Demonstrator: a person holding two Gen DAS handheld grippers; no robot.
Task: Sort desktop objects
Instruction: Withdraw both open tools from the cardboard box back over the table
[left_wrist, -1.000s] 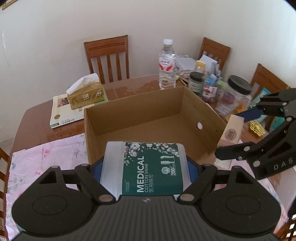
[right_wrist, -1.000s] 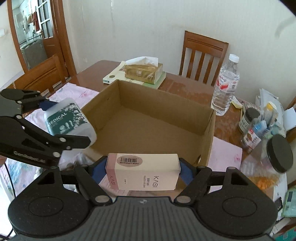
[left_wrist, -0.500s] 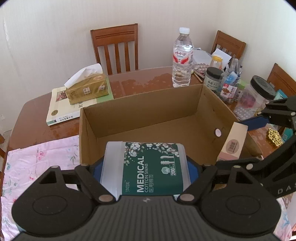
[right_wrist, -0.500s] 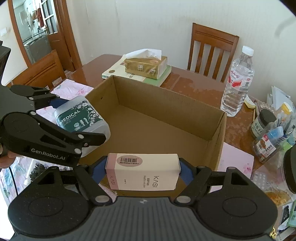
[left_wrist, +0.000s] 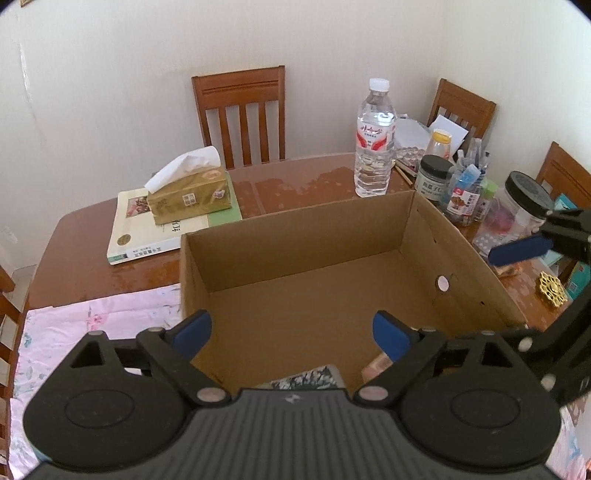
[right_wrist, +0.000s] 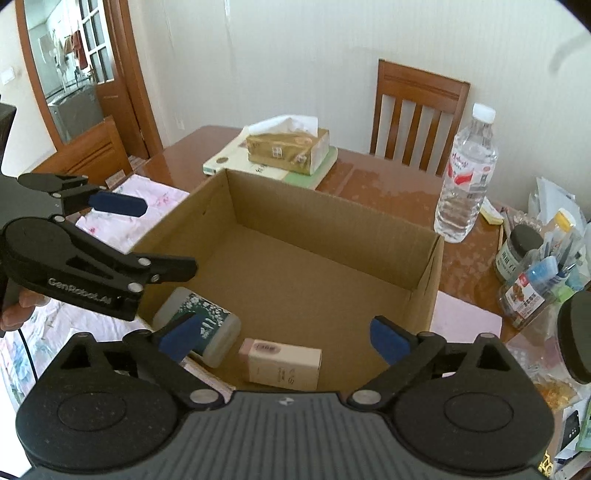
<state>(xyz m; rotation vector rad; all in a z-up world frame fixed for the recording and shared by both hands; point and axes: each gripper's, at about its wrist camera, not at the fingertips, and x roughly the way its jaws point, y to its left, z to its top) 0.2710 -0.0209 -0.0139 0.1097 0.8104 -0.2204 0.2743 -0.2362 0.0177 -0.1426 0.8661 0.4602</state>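
1. Left tongs: spread wide and empty, poised above the near end of the cardboard box. Half a second ago they pinched the cotton swab tub; that grip is now released.

2. Right tongs: likewise spread and empty, over the same near end of the box. Half a second ago they pinched the pink carton; it is no longer between the pads.

3. Cotton swab tub: lies on its side on the box floor, in the near left corner as the right wrist view shows it, partly hidden behind a blue pad. In the left wrist view only its patterned top edge shows just above the tool body.

4. Pink carton: lies flat on the box floor, just beside the tub. Whether the two touch cannot be told.

5. Judgement: both items appear deposited at once, so this pair counts as sorted. The rest of the box floor is bare.

6. Remaining work, as judged: the jars, the water bottle and other small goods stand on the counter to the right of the box; the tissue box sits on a book to the left. Which of these belong in the box cannot be told.

7. Risk: the two tools hang close together above the box; withdrawing them at once invites a knock.
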